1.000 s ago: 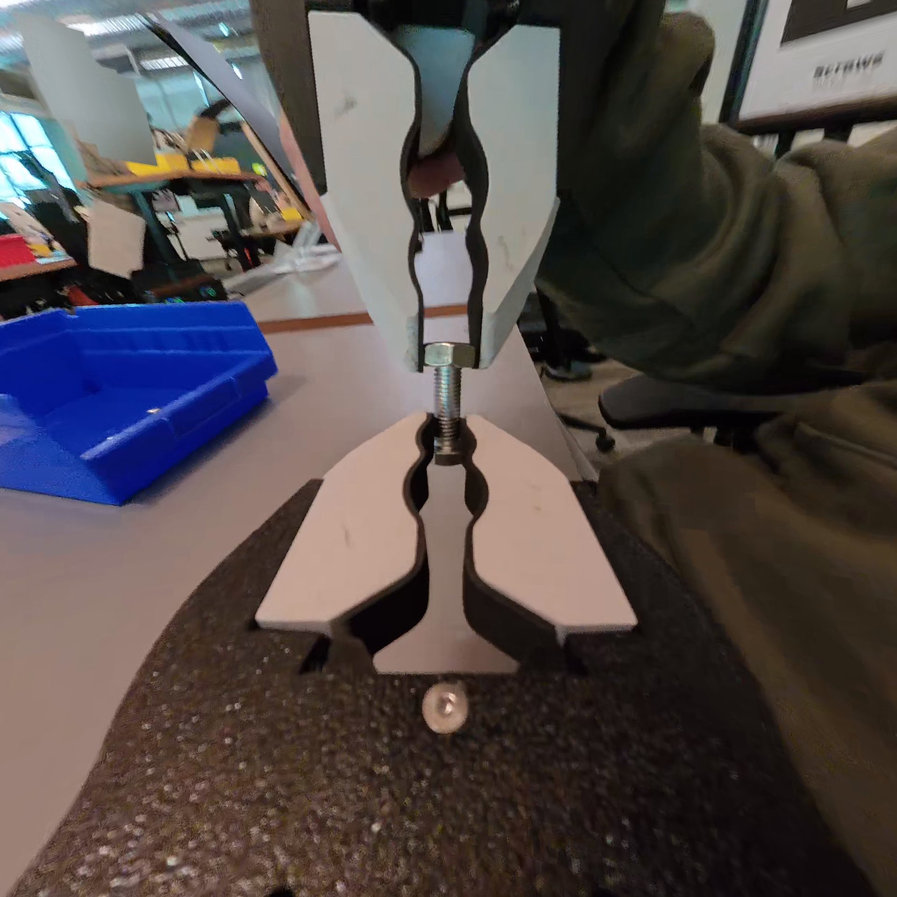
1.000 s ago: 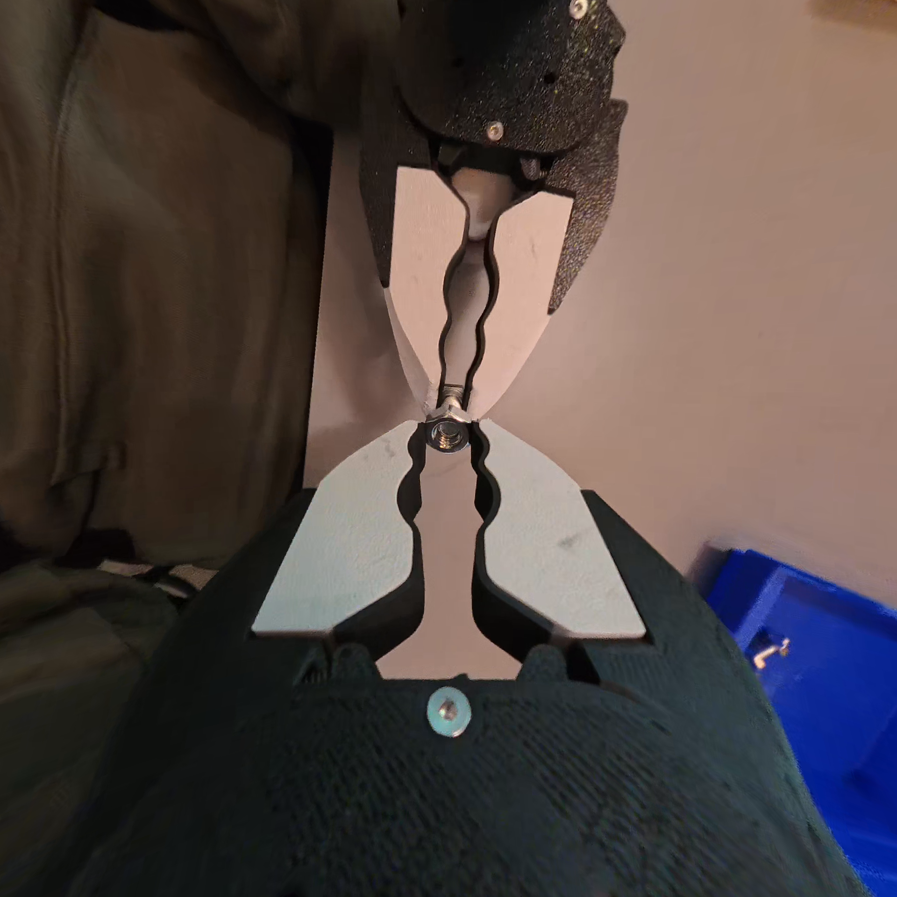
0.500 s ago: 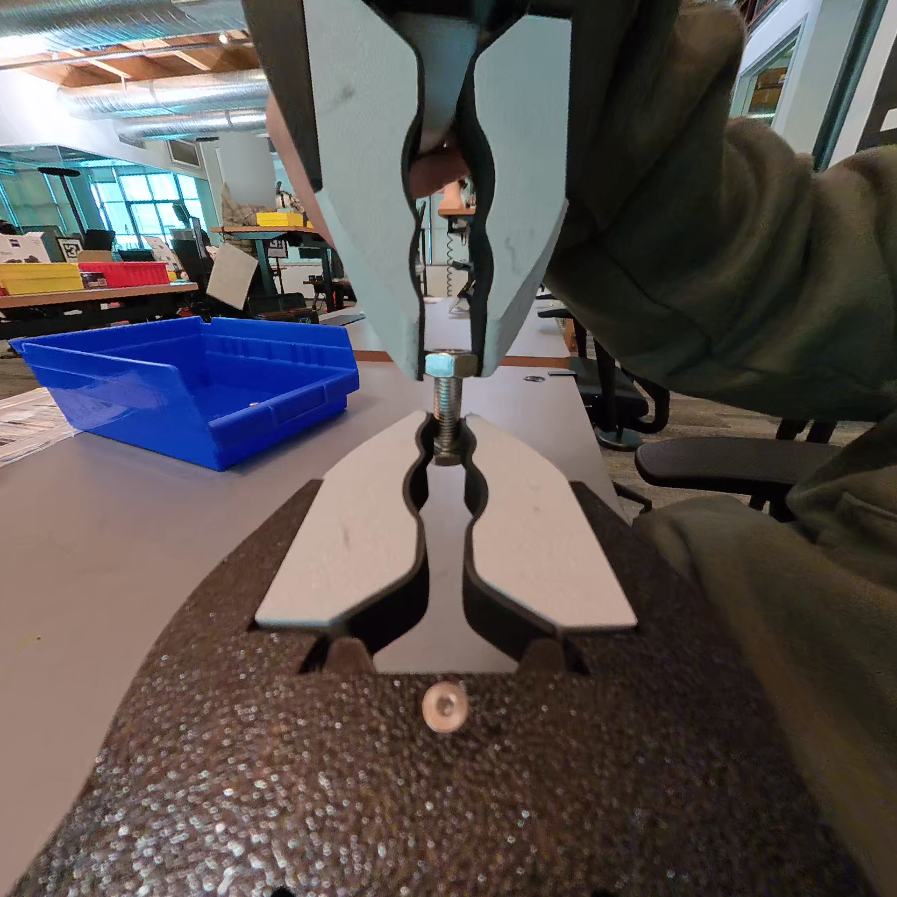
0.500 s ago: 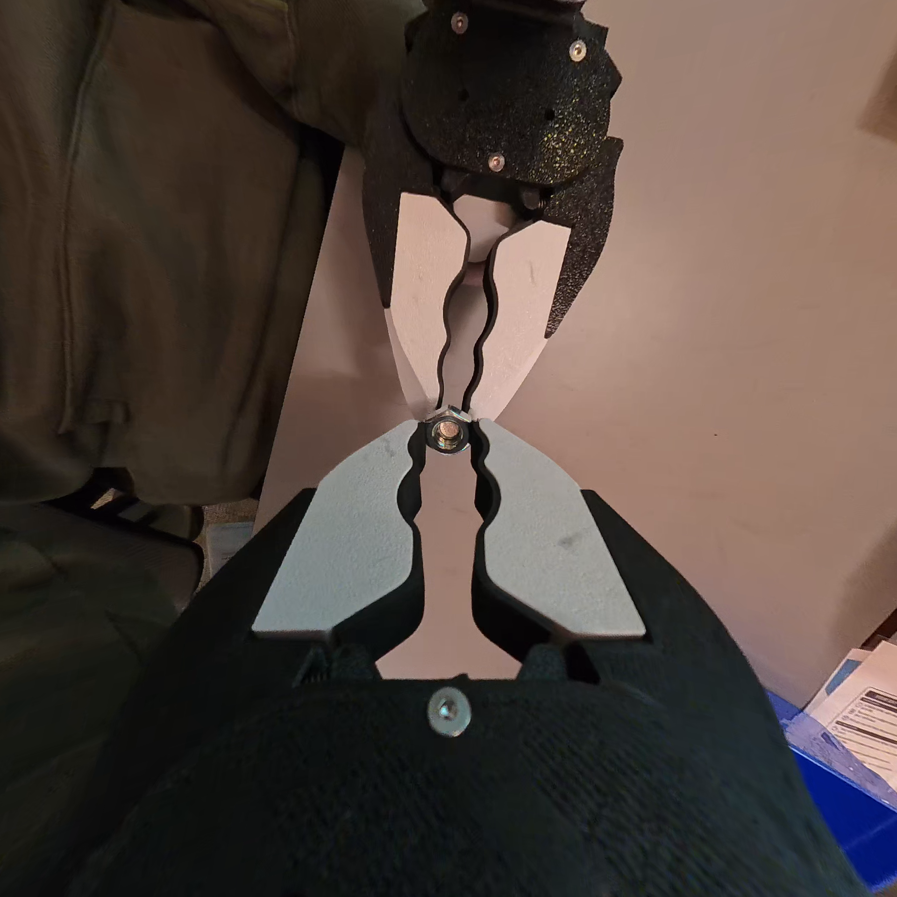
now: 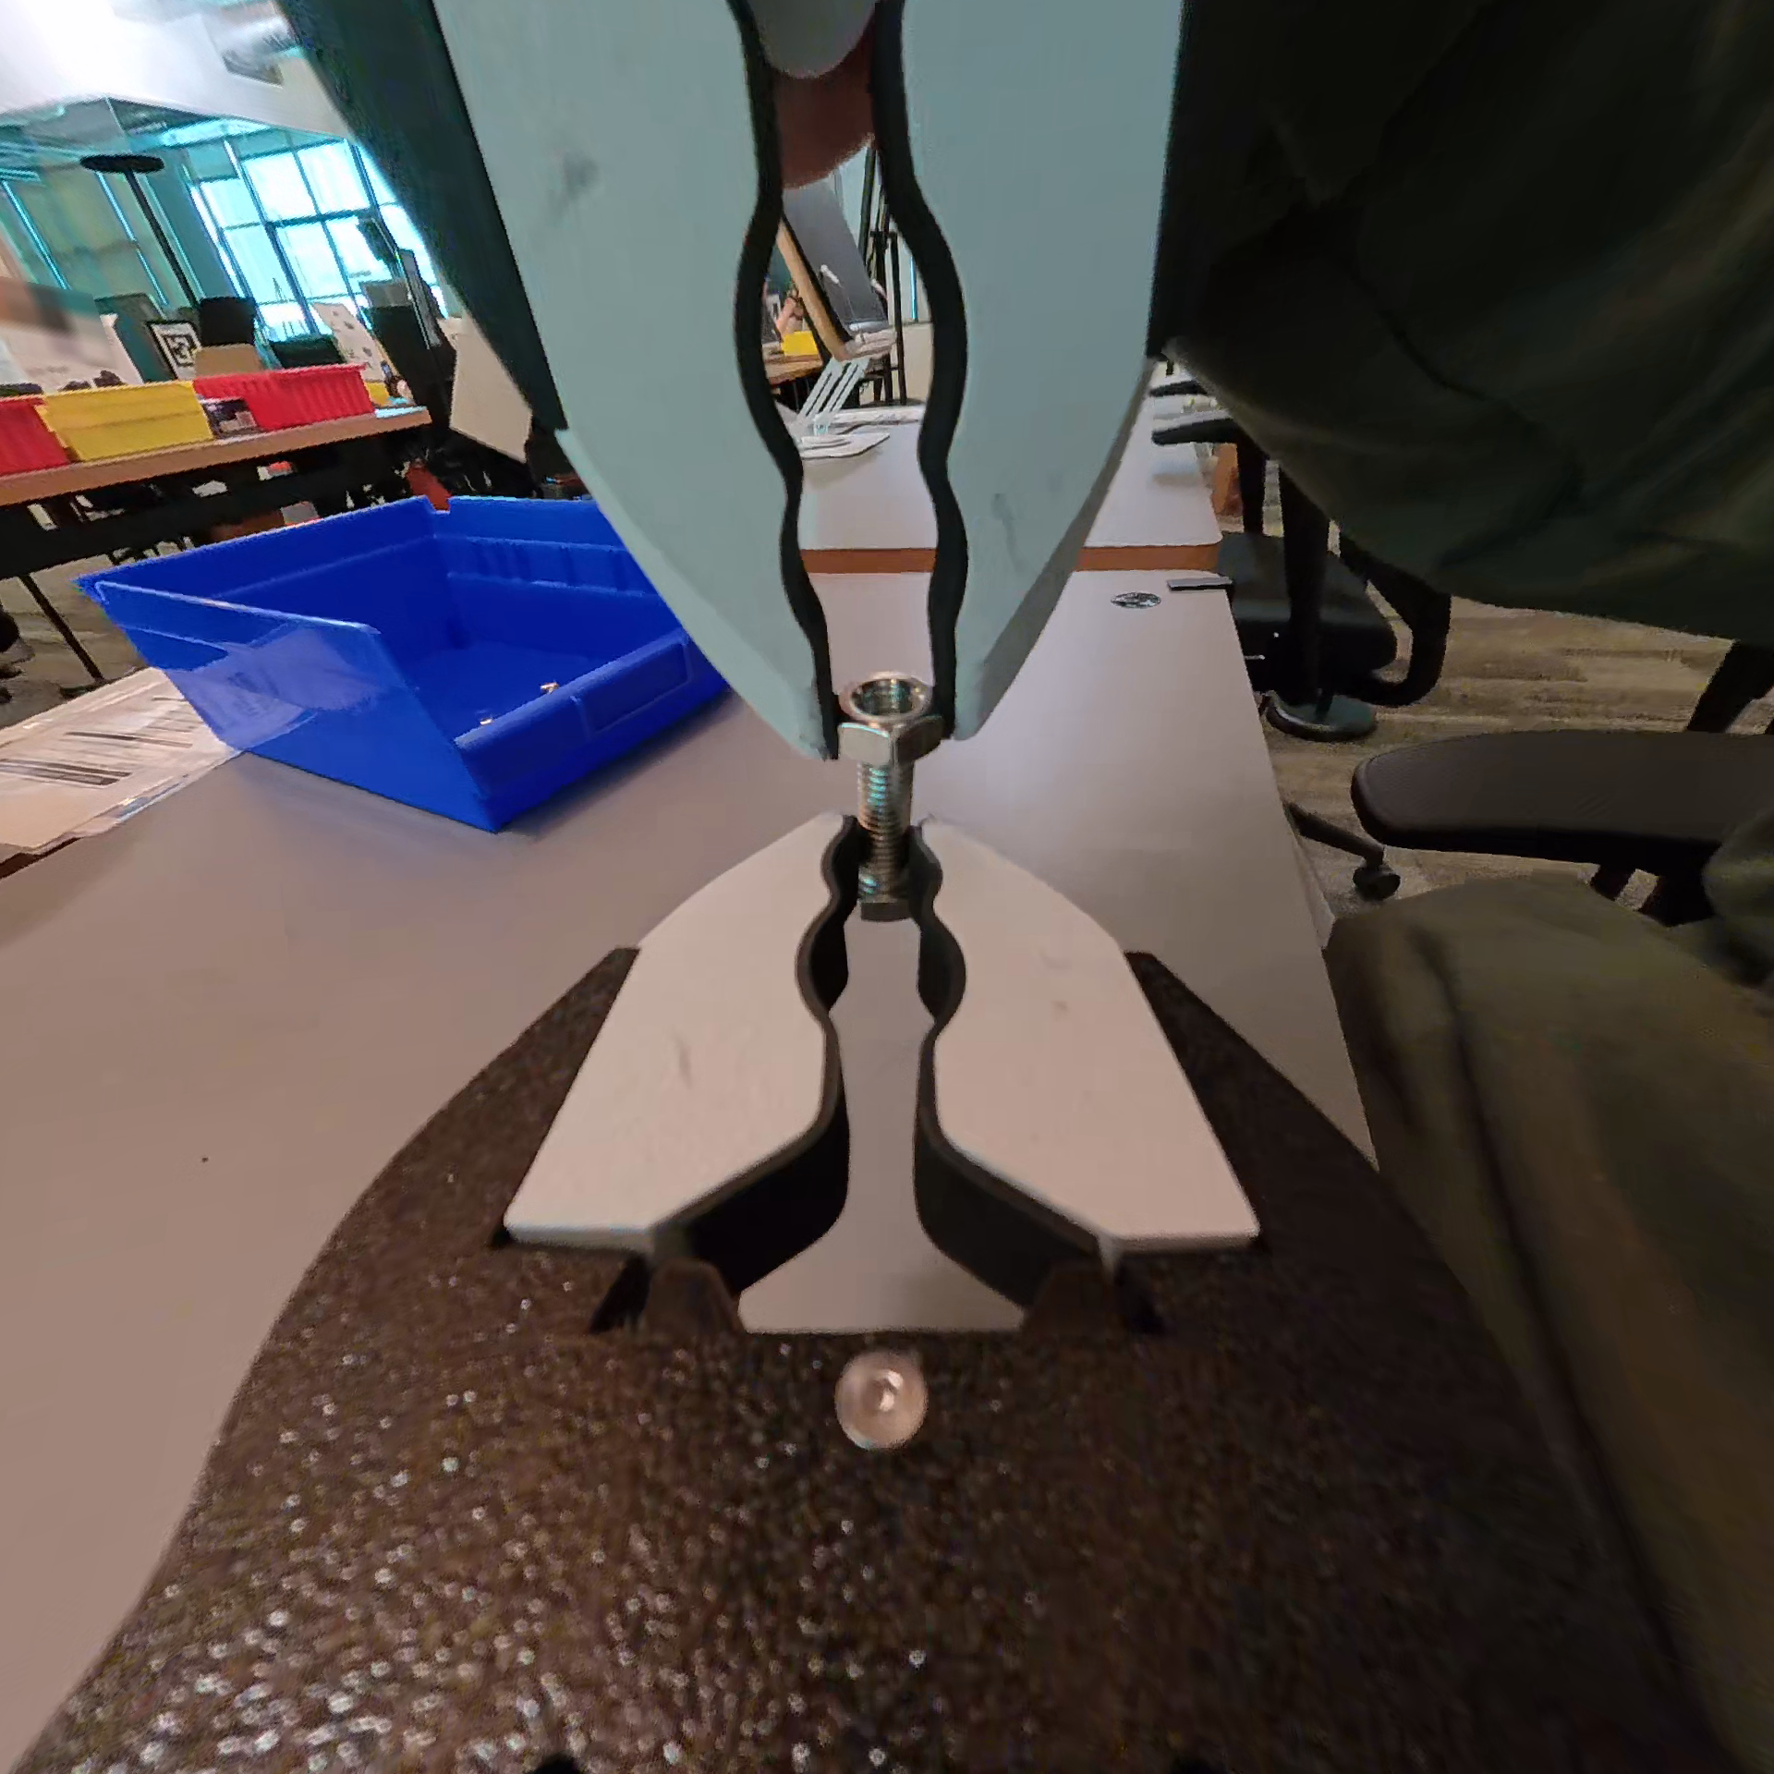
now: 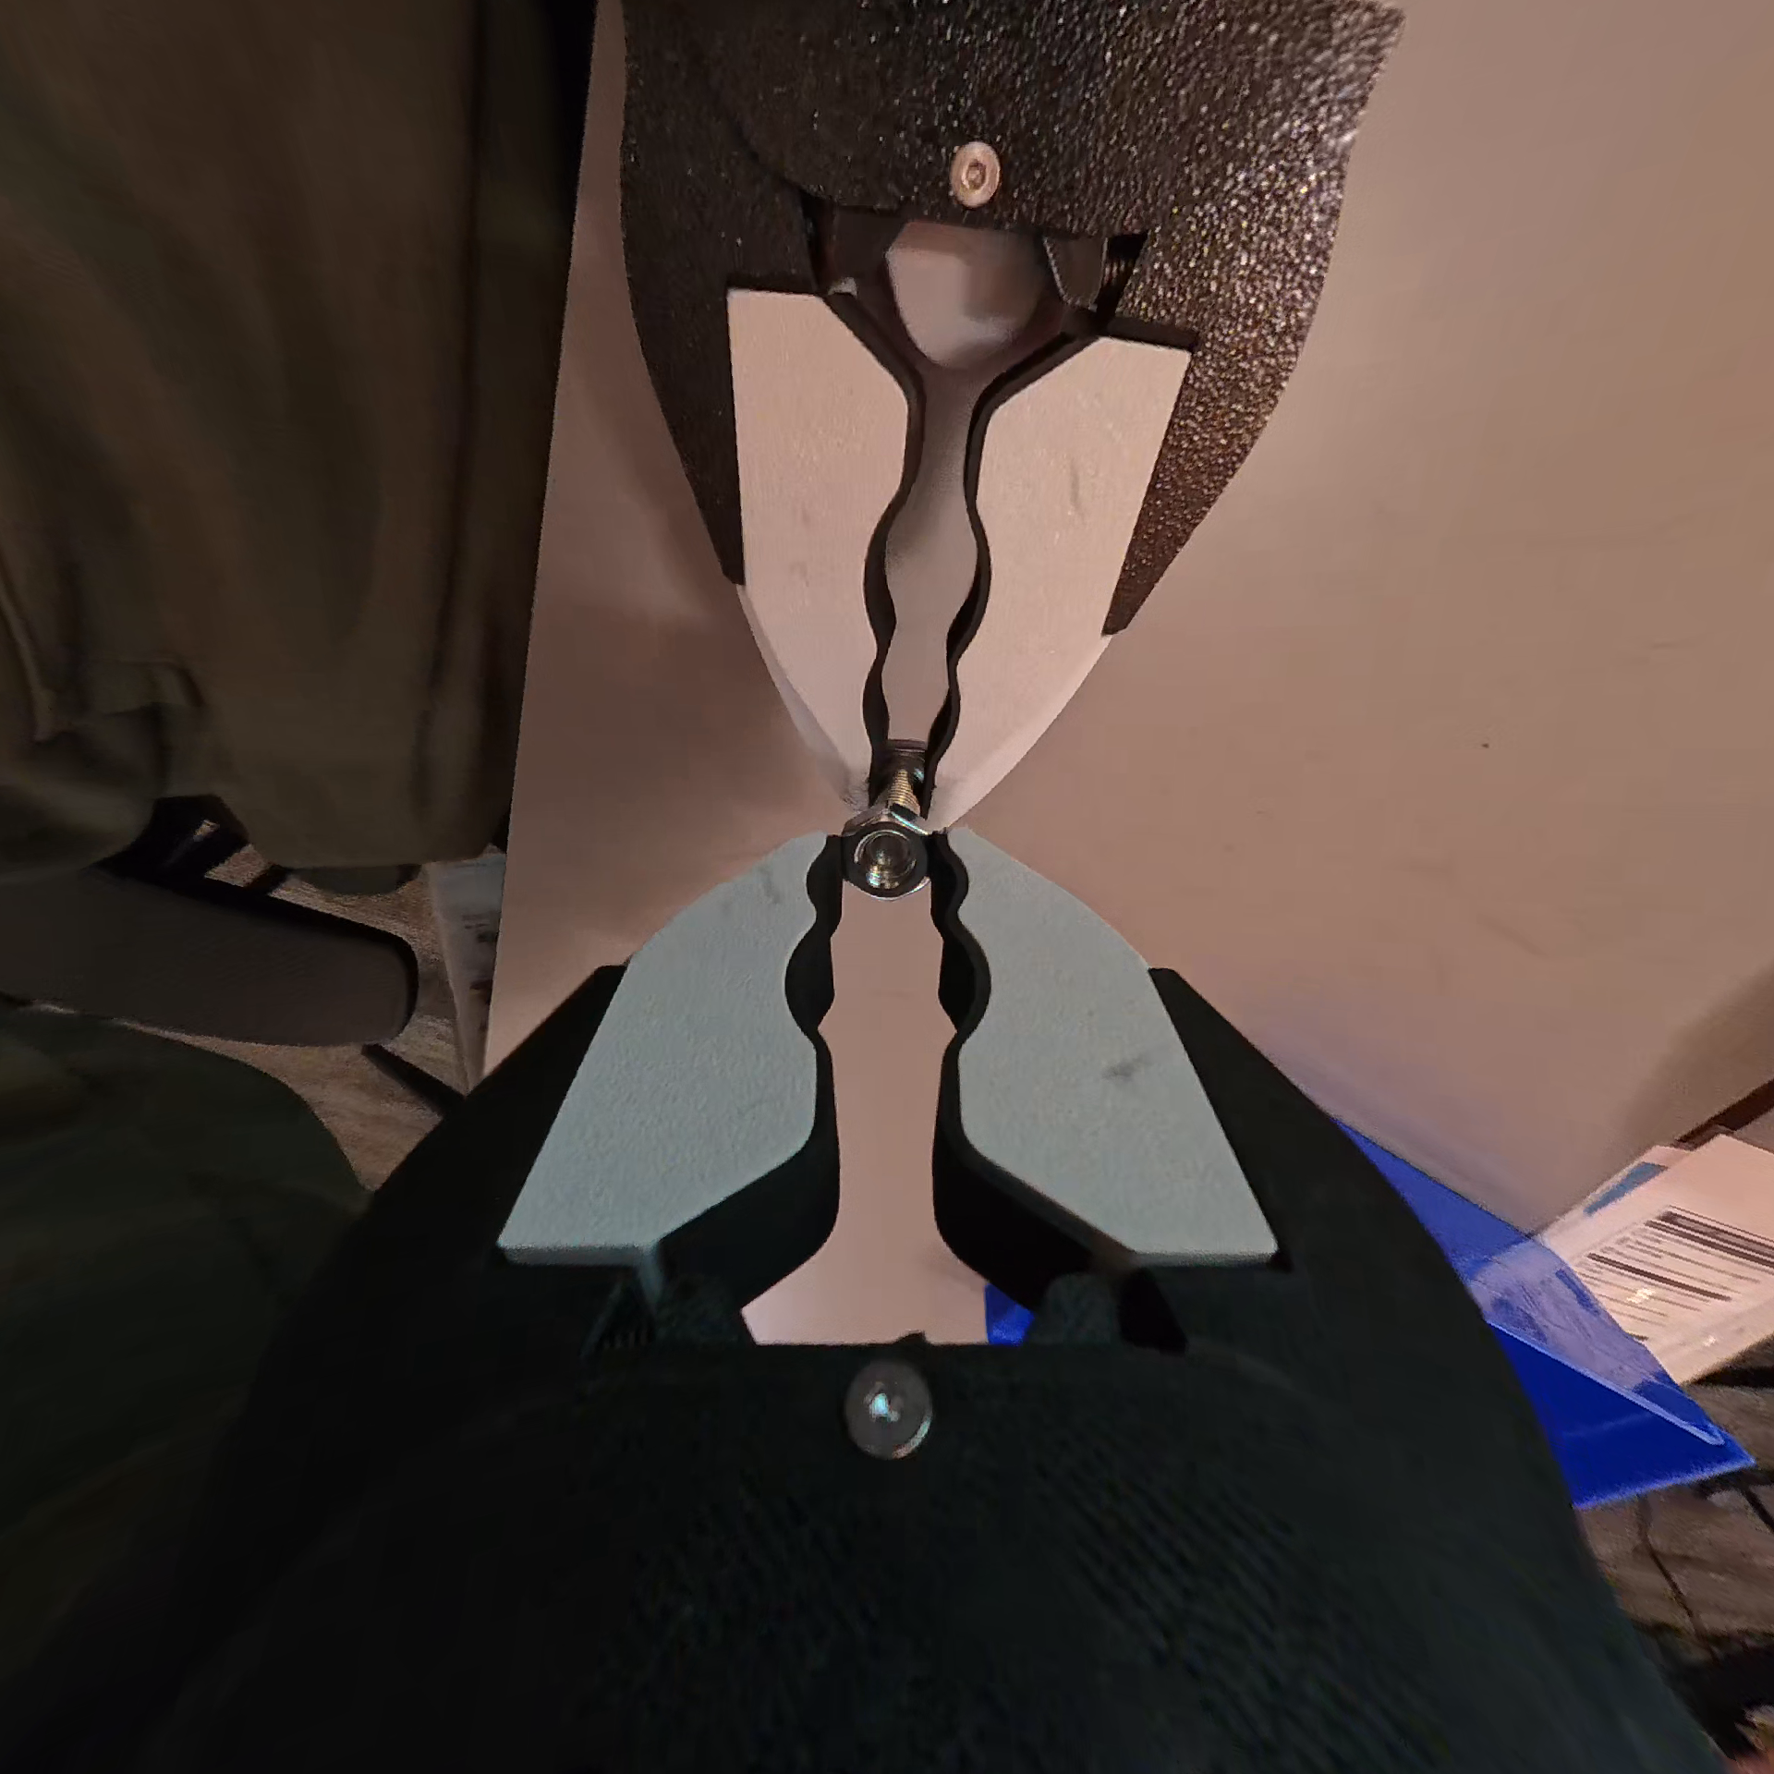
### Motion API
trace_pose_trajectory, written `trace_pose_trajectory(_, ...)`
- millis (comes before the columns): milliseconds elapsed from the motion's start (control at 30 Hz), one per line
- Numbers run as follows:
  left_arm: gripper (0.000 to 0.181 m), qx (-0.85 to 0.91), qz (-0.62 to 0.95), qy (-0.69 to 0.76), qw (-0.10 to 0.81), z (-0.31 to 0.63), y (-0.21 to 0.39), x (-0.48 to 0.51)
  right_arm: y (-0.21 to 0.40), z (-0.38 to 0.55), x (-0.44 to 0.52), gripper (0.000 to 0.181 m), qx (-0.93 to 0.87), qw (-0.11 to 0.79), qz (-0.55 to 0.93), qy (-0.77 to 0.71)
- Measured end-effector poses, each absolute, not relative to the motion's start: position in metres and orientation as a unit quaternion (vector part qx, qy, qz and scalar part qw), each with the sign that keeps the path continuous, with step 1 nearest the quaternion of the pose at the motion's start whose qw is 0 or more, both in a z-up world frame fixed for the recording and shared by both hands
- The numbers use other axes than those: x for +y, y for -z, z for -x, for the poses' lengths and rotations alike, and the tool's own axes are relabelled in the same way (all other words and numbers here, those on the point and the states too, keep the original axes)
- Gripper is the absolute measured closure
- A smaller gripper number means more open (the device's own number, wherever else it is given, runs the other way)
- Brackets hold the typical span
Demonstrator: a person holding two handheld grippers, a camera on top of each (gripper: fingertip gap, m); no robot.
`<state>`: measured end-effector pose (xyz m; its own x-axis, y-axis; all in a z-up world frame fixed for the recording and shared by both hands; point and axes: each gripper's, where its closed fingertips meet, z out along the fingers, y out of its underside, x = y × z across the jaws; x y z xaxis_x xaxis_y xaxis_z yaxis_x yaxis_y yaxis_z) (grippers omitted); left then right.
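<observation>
The two grippers meet tip to tip over the grey table (image 5: 288, 960), with a small piece of hardware bridging them. The left gripper (image 5: 881, 864) has its fingers pinched together on the threaded shank of a bolt (image 5: 880, 826), the bolt's head sitting just inside the tips. The right gripper (image 5: 883, 734) comes down from above, its fingers closed on the flats of a hex nut (image 5: 888, 739) that sits on the bolt's far end. In the right wrist view the same pair shows end on: the right gripper (image 6: 883, 869) holding the nut (image 6: 883, 864), the bolt (image 6: 898, 782) running away into the left gripper (image 6: 902, 768) beyond.

What could go wrong, to my eye: each grip is only at the very tips, on small, hard metal (not much surface to bite on). If one gripper twists out of line with the other, the nut could bind on the thread, or either piece could slip free and drop to the table or roll off its near edge towards the chair (image 5: 1536, 797). Easing either grip would let its piece go.

To the left stands a blue bin (image 5: 413, 653), open at the top, well apart from the grippers. On its floor lie a couple of small metal bits, too small to tell what they are. Printed papers (image 5: 86, 758) lie beside it, and red and yellow bins (image 5: 125, 418) sit on a far table, their contents out of sight
</observation>
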<state>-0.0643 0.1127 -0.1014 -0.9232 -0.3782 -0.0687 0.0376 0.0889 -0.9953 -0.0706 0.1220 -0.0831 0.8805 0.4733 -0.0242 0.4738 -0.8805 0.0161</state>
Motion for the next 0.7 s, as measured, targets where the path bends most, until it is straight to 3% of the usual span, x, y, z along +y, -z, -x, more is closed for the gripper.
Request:
trace_pose_trajectory(467,0.172,0.703,0.128,0.683,0.148,0.0623,0.0992,0.117,0.0812,0.0707,0.1281,0.163,0.225,-0.096,-0.968,0.057)
trace_pose_trajectory(700,0.172,0.703,0.132,0.683,0.148,0.0616,0.0994,0.1184,0.0753,0.0698,0.1255,0.148,0.202,-0.147,-0.967,0.055)
